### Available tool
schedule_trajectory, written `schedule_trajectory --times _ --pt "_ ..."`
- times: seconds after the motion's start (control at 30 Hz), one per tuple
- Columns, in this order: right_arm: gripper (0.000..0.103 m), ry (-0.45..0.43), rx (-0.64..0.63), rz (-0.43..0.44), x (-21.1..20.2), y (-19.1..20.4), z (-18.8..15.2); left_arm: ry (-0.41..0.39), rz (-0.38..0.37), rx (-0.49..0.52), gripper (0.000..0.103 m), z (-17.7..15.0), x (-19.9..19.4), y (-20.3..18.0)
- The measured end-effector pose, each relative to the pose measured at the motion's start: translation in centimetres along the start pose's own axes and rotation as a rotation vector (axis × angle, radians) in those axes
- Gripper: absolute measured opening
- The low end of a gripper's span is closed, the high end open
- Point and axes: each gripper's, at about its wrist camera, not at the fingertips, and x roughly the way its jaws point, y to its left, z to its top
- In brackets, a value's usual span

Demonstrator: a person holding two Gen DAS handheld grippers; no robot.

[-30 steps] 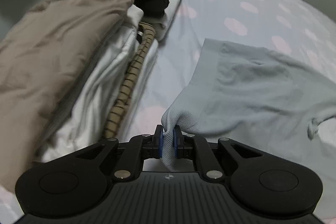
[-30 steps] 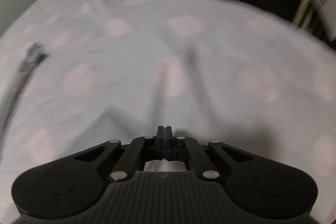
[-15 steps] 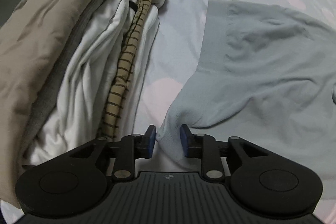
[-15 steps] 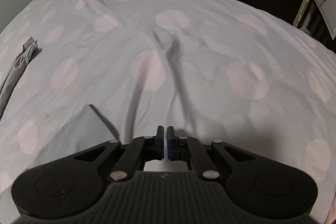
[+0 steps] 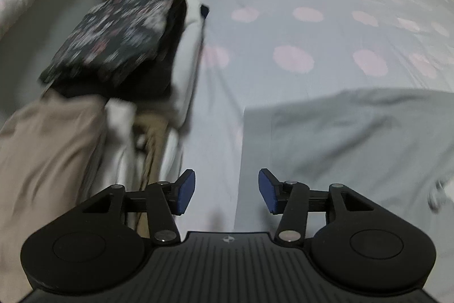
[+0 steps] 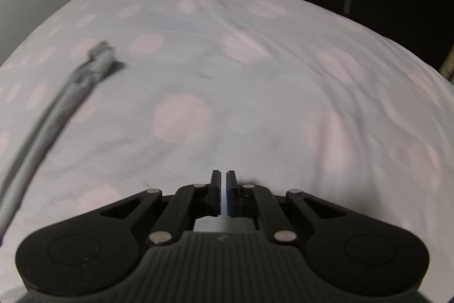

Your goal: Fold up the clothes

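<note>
Nearest us, our left claw [image 5: 226, 190] stands wide apart with nothing between its blue pads [image 5: 185, 190], hovering over the bed [image 5: 298, 27] just off the straight left edge of the pale grey garment [image 5: 340, 138]. Our right claw [image 6: 223, 190] is nearly closed, only a thin slit showing between the fingers; something pale sits low in that slit, and we cannot tell whether it is cloth in the grip.

The grey garment lies spread flat on the dotted bedsheet, its near-left edge clean and square. In the right wrist view a long, rolled-looking grey strip [image 6: 56, 110] trails across the sheet to the left; it seems to be another part of the same garment.

To fold this well, we judge that any grip should land right on a corner or hem, pinching a single layer so the fabric lifts evenly. We carry it low and lay it edge to edge, so no crease gets trapped.

Farther off to the left, a pile of clothes [image 5: 56, 138] lies beside a folded stack topped by a dark floral piece [image 5: 113, 33]. Motion blur softens both.
</note>
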Motion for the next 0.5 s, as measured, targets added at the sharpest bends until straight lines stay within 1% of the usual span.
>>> schedule_trajectory --times 0.07,0.13,0.2,0.23,0.3,0.4,0.43,0.47,0.5 --pt "0.011 -0.012 -0.014 0.025 0.6 1.6 0.9 0.006 -0.001 -0.004 0.059 1.2 2.1 -0.5" --pt "0.012 -0.028 -0.015 0.057 1.4 3.2 2.3 0.012 -0.003 -0.008 0.059 2.4 4.1 -1.1" --pt "0.015 -0.044 -0.006 0.089 2.4 4.8 3.9 0.018 -0.004 -0.012 0.059 3.6 6.2 -1.6" --pt "0.019 -0.052 -0.002 0.103 2.9 5.7 4.7 0.021 -0.006 -0.016 0.059 4.1 7.2 -1.8" --pt "0.021 -0.071 0.000 0.131 3.9 7.5 6.4 0.028 -0.021 -0.029 0.059 4.7 8.7 -2.2" --pt "0.025 -0.098 -0.026 0.142 5.6 10.5 8.9 0.020 -0.040 -0.036 0.058 5.2 10.3 -2.6" --pt "0.028 -0.106 -0.026 0.142 6.3 11.2 9.5 0.015 -0.052 -0.048 0.055 5.2 10.7 -2.6" --pt "0.031 -0.108 -0.017 0.146 7.1 11.6 10.1 0.010 -0.064 -0.059 0.047 5.2 11.1 -2.6" --pt "0.032 -0.107 0.000 0.154 7.9 11.9 10.6 0.007 -0.074 -0.070 0.046 5.1 11.6 -2.6"
